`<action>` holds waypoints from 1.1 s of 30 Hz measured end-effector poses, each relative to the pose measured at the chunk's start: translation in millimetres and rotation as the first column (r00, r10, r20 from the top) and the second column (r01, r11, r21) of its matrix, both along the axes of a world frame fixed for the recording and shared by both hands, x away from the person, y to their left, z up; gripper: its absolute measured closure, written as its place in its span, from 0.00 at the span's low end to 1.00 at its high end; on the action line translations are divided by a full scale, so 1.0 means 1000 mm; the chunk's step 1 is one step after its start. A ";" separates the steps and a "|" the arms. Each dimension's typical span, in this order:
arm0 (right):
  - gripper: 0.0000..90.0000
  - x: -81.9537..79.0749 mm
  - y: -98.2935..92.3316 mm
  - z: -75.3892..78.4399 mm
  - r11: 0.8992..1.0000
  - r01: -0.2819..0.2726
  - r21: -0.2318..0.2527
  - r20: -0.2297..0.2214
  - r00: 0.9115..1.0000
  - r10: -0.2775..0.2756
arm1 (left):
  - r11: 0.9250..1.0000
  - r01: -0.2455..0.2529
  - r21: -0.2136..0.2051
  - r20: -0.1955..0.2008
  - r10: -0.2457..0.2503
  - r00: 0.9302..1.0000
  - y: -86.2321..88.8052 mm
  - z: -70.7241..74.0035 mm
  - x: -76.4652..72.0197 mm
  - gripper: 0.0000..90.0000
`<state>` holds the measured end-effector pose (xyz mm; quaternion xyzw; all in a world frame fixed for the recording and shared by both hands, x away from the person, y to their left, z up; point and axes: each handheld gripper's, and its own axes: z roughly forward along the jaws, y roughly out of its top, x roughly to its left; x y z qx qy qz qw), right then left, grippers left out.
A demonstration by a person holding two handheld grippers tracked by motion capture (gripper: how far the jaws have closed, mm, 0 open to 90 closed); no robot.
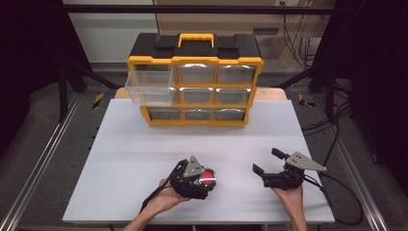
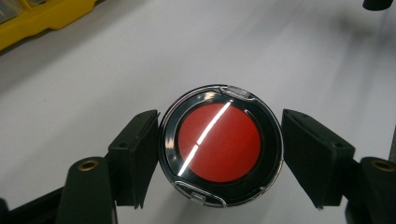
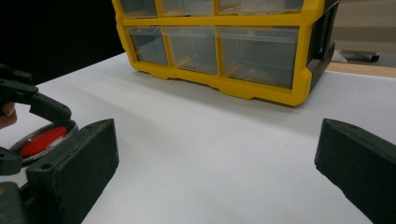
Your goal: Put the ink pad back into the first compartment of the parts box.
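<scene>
A person working at a white table held a round, flat case, its red disc set in a glossy black ring under a clear, reflective cover, between the jaws of the left gripper, well in front of a yellow-framed drawer cabinet. The pads pressed on the case from either side, gripping it by its rim, and in the right gripper view it appeared to sit just clear of the tabletop, though contact with the surface could not be ruled out. The right gripper hovered beside it, farther from the cabinet's left side, with its jaws spread wide and nothing between them. The cabinet, a moulded plastic box with a black top and a yellow carry handle, held three rows of clear, boxy drawers; the top-left drawer stood pulled out toward the person and looked empty, while the others sat flush. Judged from this, the pick-up was done and the drawer was ready, with the carry across the smooth, matte table and the drop into the open drawer yet to come, and perhaps the closing of it after. The case's slick, rounded edge offered the flat black pads little to bite on.
</scene>
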<state>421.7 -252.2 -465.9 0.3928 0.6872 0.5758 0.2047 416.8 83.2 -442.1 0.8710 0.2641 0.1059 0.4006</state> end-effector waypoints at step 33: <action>0.01 0.001 0.000 -0.001 1.000 0.002 -0.004 0.000 1.000 -0.002 | 0.995 -0.074 -0.061 0.048 0.077 0.996 0.037 0.036 0.009 0.33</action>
